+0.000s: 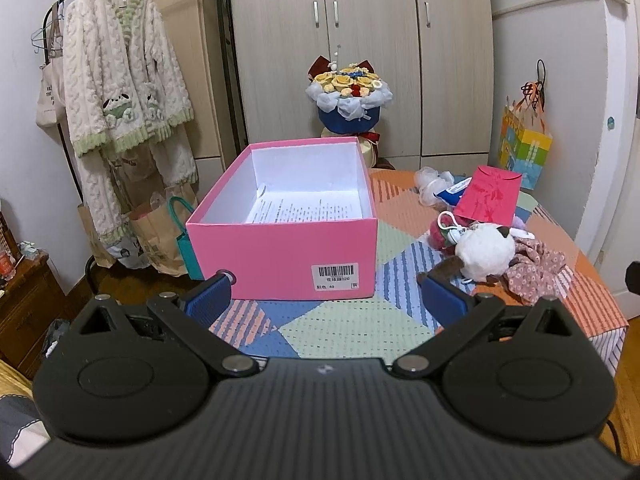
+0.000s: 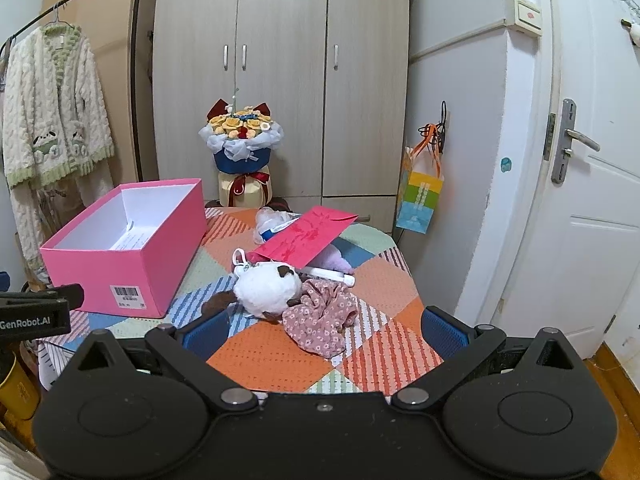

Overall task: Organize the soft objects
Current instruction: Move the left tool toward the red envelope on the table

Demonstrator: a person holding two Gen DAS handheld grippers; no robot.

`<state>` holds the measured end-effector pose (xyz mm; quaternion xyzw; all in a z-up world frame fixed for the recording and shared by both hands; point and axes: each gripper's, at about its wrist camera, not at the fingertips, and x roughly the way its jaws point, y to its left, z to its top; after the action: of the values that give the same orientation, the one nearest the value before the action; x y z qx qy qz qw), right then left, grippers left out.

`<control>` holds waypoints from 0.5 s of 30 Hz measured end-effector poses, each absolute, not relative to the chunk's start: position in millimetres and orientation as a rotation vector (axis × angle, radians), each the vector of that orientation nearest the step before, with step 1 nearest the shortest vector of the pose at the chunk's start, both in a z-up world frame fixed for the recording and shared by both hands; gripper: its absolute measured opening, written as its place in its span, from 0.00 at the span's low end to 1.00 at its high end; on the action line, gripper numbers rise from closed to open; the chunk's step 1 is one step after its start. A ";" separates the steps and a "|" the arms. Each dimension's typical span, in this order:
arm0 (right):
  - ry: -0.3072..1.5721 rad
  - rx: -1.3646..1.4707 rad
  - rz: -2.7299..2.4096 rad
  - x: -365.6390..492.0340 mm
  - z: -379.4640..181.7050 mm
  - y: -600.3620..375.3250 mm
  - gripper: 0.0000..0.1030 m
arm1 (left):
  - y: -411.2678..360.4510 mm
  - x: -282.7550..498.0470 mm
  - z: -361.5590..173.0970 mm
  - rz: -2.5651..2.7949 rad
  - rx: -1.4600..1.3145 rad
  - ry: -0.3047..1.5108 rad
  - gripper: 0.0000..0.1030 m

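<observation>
An open pink box with a printed sheet inside stands on the left of the patchwork tablecloth. To its right lie a white plush toy, a pink floral cloth, a purple soft thing and a red envelope. My left gripper is open in front of the box, holding nothing. Just short of the plush and cloth, my right gripper is open and holds nothing.
A flower bouquet stands behind the table before a wardrobe. A clothes rack with a fluffy robe and paper bags is on the left. A colourful gift bag hangs by the white door. A white marker lies by the plush.
</observation>
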<state>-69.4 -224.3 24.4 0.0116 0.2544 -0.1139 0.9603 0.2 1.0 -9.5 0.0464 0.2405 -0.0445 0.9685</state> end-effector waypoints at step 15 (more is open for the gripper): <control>0.517 0.014 -0.256 -64.6 21.1 -221.7 1.00 | 7.5 -0.2 -14.0 -0.070 0.080 0.483 1.00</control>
<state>-64.5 -221.7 21.1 0.0071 0.2550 -0.1262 0.9586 -0.2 7.5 -14.0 0.0398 0.2391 -0.0344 0.9696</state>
